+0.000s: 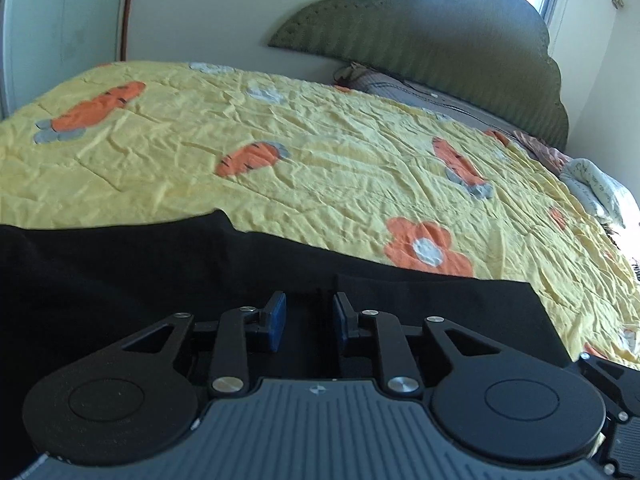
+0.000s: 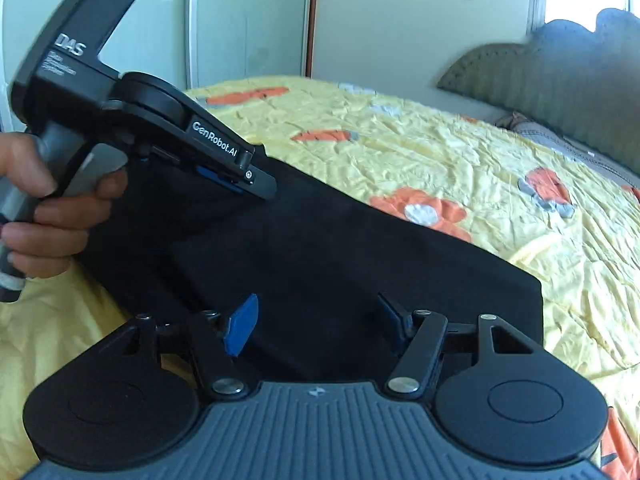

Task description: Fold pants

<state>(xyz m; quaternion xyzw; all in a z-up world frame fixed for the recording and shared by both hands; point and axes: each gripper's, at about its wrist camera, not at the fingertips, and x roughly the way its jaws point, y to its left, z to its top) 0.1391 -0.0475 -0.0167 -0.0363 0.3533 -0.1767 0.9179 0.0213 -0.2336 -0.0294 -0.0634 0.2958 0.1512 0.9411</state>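
At nine o'clock in the right wrist view a person's hand (image 2: 48, 200) wraps the grey handle of the left gripper (image 2: 256, 184), whose black body, lettered GenRobot.AI, slants down so that its tip lies over the far left part of the black pants (image 2: 340, 272); from this side I cannot tell how its fingers stand, but its own camera shows the two blue pads (image 1: 278, 322) a little apart, with dark cloth lying in the gap and below it, and whether they touch the fabric I cannot tell. The pants lie flat on the near side of the bed, a dark folded slab running from about eight o'clock to four o'clock in the left wrist view, with one straight edge and a square corner at three o'clock. Toward the middle, at six o'clock, the right gripper (image 2: 316, 328) hangs over the near part of the pants with its fingers wide apart, the blue pad (image 2: 240, 330) on the left turned outward, nothing pinched between them. Beyond the cloth the yellow quilt (image 1: 280, 140), wrinkled and printed with orange carrots and an orange flower (image 1: 428, 248), fills the centre. At one o'clock a green scalloped headboard (image 1: 440, 40) stands against the wall, a grey pillow (image 1: 400, 88) just below it, and bright window light behind
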